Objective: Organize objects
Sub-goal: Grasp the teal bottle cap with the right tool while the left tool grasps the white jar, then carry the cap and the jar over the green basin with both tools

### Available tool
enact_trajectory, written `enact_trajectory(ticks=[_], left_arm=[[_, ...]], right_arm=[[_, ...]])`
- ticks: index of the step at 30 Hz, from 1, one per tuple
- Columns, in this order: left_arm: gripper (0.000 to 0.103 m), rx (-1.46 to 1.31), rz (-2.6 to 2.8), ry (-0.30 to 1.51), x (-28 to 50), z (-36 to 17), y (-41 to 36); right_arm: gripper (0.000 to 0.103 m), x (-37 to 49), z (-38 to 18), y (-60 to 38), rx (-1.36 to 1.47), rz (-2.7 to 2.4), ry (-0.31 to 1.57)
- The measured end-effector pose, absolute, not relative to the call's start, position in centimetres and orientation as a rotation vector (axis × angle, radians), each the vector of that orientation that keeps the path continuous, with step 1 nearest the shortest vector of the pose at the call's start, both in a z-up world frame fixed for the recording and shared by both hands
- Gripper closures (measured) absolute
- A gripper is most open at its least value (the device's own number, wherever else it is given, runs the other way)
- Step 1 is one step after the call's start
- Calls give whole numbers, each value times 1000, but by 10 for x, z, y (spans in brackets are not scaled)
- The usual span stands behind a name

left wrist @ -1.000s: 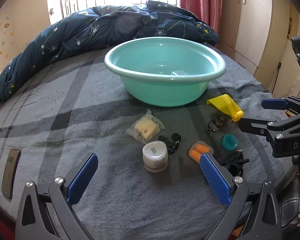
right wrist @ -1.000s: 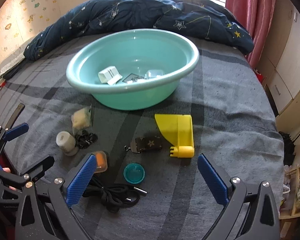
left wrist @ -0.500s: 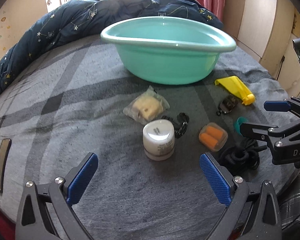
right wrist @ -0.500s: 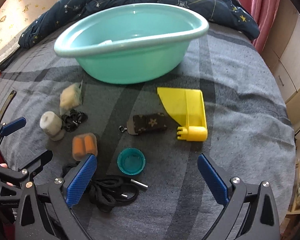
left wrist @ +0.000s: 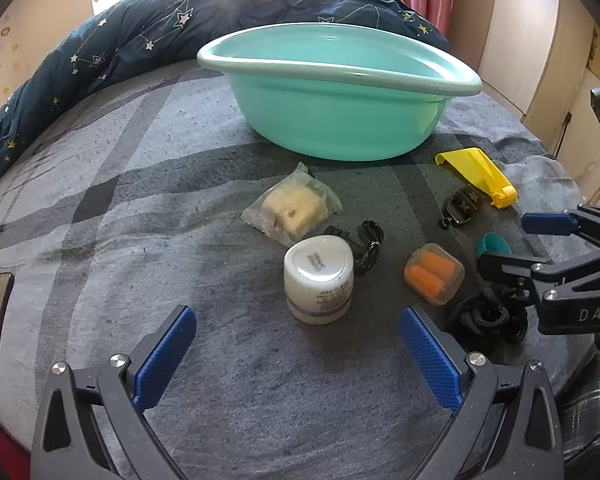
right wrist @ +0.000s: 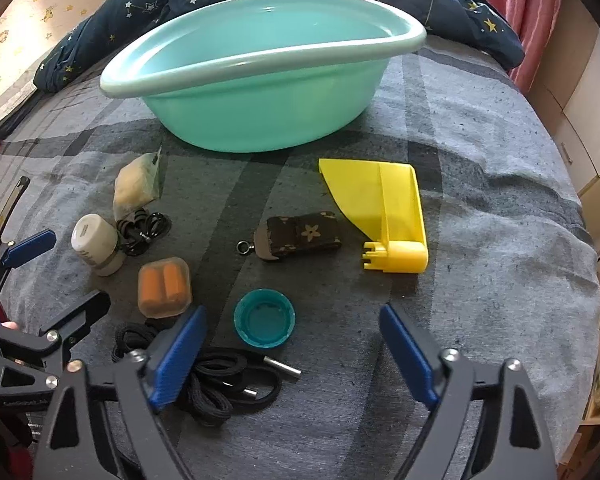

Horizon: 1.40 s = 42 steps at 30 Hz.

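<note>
Both grippers lowered toward the clutter
Right gripper (right wrist: 292,344) closing, empty, above round teal plastic cap (right wrist: 264,323); left gripper (left wrist: 296,344) released, white jar (left wrist: 319,280) at twelve o'clock.

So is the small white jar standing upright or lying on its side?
Upright. The white jar stands on the bed cover, its flat printed end facing up; which end that is, I cannot tell.
</note>
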<state>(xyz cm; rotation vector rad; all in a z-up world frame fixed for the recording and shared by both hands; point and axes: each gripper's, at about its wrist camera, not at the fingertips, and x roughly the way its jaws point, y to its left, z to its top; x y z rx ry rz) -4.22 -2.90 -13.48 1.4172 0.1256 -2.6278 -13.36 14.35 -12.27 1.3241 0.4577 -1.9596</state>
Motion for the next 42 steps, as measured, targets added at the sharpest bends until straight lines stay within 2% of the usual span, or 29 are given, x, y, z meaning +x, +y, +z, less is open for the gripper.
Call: enact_trajectory(ticks=[2,3,4,5,6,7,8,42], left_arm=[[2,1410,-2633,128,-44,-133,-28],[6,1406,-2639,132,-45,-132,-28],[15,1405,-2642,130,-47,-132,-27],[23,1403,-2641,123,-48,-132,-27],[41,1399,-2638,114,-49,-132,-26],[56,1403,-2641,116,-50,-132,-26],[63,1409,-2649,124,-51,-132,-26],[64,1335,-2748,60,-27,-94,-2]], right_arm=[[28,-133,-123,142,1328,-1952,462],[35,-132,-123,141,1329,-1944,462],[49,-131,-123,141,1330,-1939,464],[56,-129,-121,140,1323,-1933,474],[67,-128,-121,139,1317,-1928,481],[71,-127,-120,138,1313,-1923,485],[71,-126,-119,138,1308,-1919,488],[71,-109,-75,155,1200,-1963,450]])
